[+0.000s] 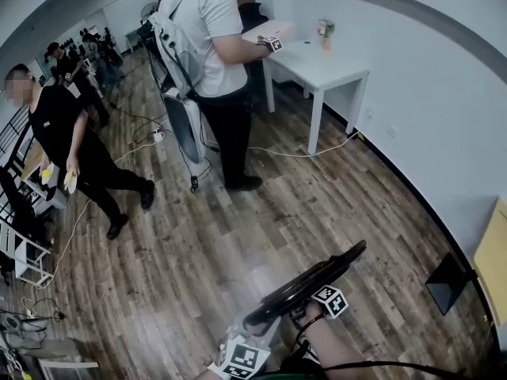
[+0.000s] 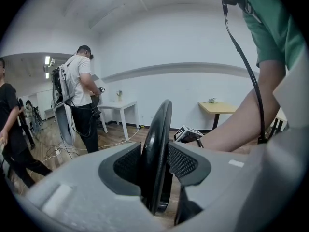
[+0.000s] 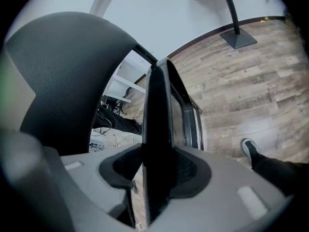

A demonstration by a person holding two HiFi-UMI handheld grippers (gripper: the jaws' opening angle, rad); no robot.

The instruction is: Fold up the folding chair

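Observation:
The black folding chair (image 1: 305,285) is at the bottom middle of the head view, over the wood floor, with its panels seen nearly edge-on. My left gripper (image 2: 154,166) is shut on a thin curved black panel of the chair (image 2: 158,144) that stands upright between its pads. My right gripper (image 3: 157,170) is shut on another flat black panel edge (image 3: 157,110), and a broad black part of the chair (image 3: 63,76) fills the left of that view. Both marker cubes show beside the chair, the left one (image 1: 242,360) and the right one (image 1: 330,299).
A person with a backpack (image 1: 210,46) stands at a white table (image 1: 321,66) ahead. Another person in black (image 1: 71,145) walks at the left. Cables (image 1: 277,153) trail over the floor. A black table base (image 1: 447,282) stands by the right wall, a white shelf (image 1: 24,256) at the left.

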